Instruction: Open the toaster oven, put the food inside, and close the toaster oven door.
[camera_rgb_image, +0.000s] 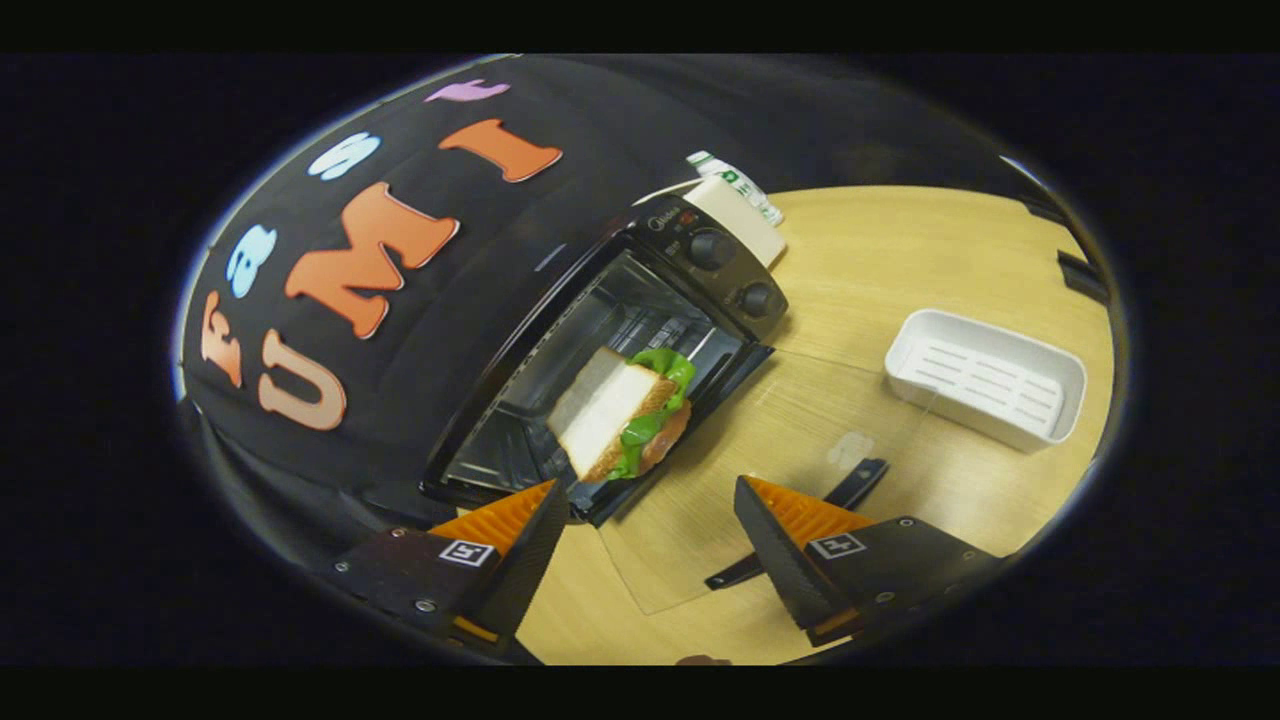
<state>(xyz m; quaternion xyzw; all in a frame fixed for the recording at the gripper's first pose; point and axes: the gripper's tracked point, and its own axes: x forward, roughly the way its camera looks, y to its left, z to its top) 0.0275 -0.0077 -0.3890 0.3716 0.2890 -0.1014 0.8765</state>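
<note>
The black toaster oven (640, 290) stands open against the booth wall, and the whole scene is tilted in the gripper view. Its glass door (790, 420) lies folded down flat over the wooden table, with the black handle (850, 490) at its outer edge. A sandwich (620, 415) of white bread, green lettuce and a reddish filling rests at the front of the oven's cavity, at its mouth. My gripper (648, 485) is open just short of the sandwich, with nothing between its fingers. One finger is over the oven's front frame, the other over the glass door.
Two knobs (712, 248) sit on the oven's control panel. A white box (745, 215) and a bottle (735, 175) stand behind the oven. A white slotted tray (985, 385) lies on the wooden table (900, 250) beyond the door.
</note>
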